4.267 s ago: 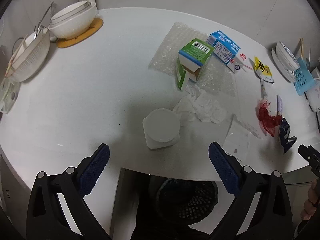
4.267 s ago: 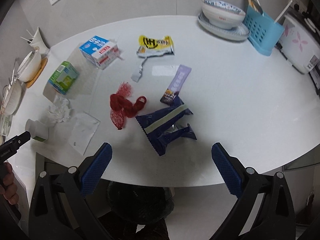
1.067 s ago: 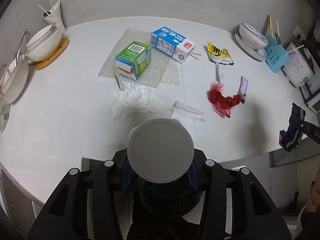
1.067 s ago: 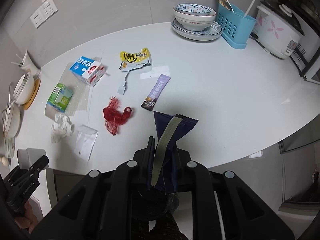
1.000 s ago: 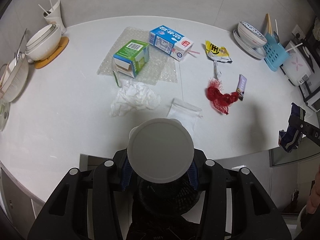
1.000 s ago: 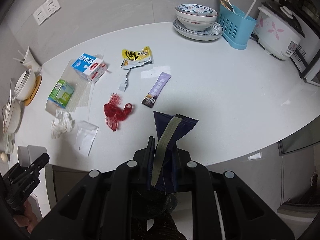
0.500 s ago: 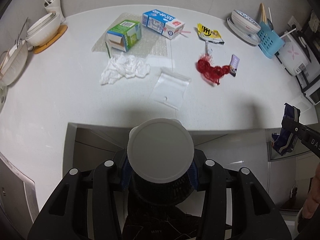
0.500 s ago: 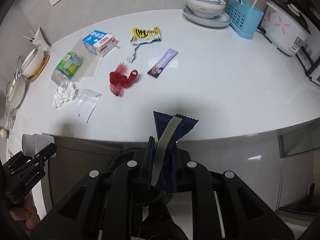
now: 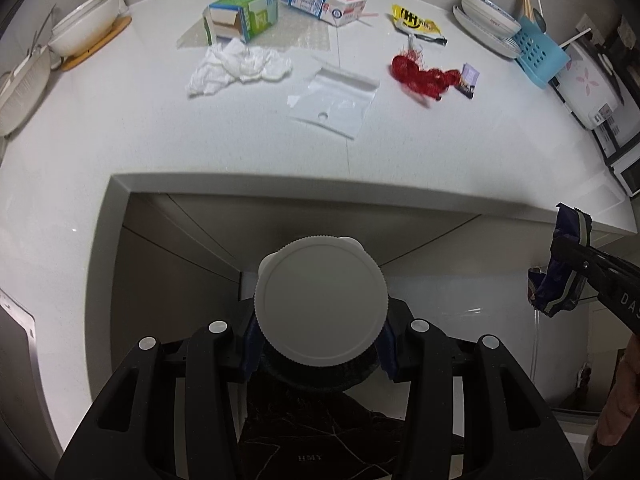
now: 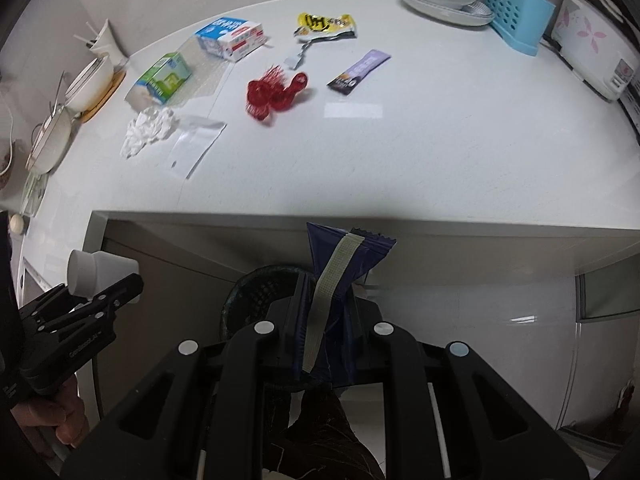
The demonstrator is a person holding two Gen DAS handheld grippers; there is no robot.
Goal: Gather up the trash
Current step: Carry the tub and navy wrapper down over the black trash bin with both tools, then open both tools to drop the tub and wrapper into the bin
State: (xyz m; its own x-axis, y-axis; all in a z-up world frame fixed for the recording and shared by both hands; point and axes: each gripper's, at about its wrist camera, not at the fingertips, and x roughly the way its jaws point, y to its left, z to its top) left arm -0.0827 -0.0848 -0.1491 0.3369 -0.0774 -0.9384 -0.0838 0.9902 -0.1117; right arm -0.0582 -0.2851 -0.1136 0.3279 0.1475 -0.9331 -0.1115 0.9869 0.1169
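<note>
L tongs (image 9: 318,354) gripped white cup (image 9: 322,300), R tongs (image 10: 326,336) pinched navy wrapper (image 10: 340,276); mesh bin (image 10: 260,292) lay directly below both, under desk (image 10: 440,152) edge

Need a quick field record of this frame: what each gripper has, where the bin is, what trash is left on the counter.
left gripper: shut on white cup
right gripper: shut on dark blue wrapper
bin: dark mesh, below the counter edge, under both grippers
counter: green carton, blue carton, tissue, clear bag, red net, yellow packet, purple wrapper
task state: neither item dropped yet
</note>
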